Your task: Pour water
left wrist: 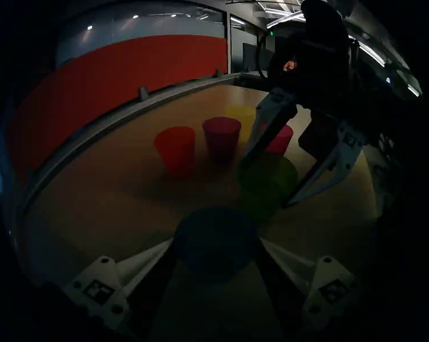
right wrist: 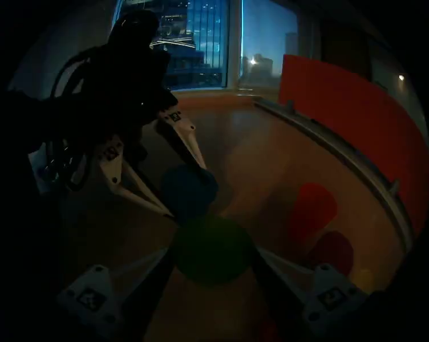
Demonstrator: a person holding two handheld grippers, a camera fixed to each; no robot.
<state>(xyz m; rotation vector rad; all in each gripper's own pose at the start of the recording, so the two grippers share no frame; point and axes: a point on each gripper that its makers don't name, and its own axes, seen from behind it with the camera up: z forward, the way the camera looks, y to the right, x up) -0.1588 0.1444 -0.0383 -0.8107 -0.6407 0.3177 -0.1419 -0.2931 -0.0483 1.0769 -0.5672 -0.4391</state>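
In the dim left gripper view, my left gripper (left wrist: 216, 242) is shut on a blue cup (left wrist: 216, 251) held between its white fingers. Just beyond it my right gripper (left wrist: 266, 179) is shut on a green cup (left wrist: 271, 185). In the right gripper view the green cup (right wrist: 213, 251) sits between the near fingers of the right gripper (right wrist: 213, 248). Right behind it is the blue cup (right wrist: 189, 191) in the left gripper (right wrist: 186, 191). The two cups are close together; I cannot tell whether they touch. No water can be made out.
On the wooden table (left wrist: 117, 194) stand a red cup (left wrist: 176, 149), a dark red cup (left wrist: 221, 137), a yellow cup (left wrist: 240, 117) and a pink cup (left wrist: 280, 139). A rail (left wrist: 146, 105) and a red wall panel (left wrist: 129, 68) run along the far edge. A person in dark clothing (right wrist: 123, 74) holds the grippers.
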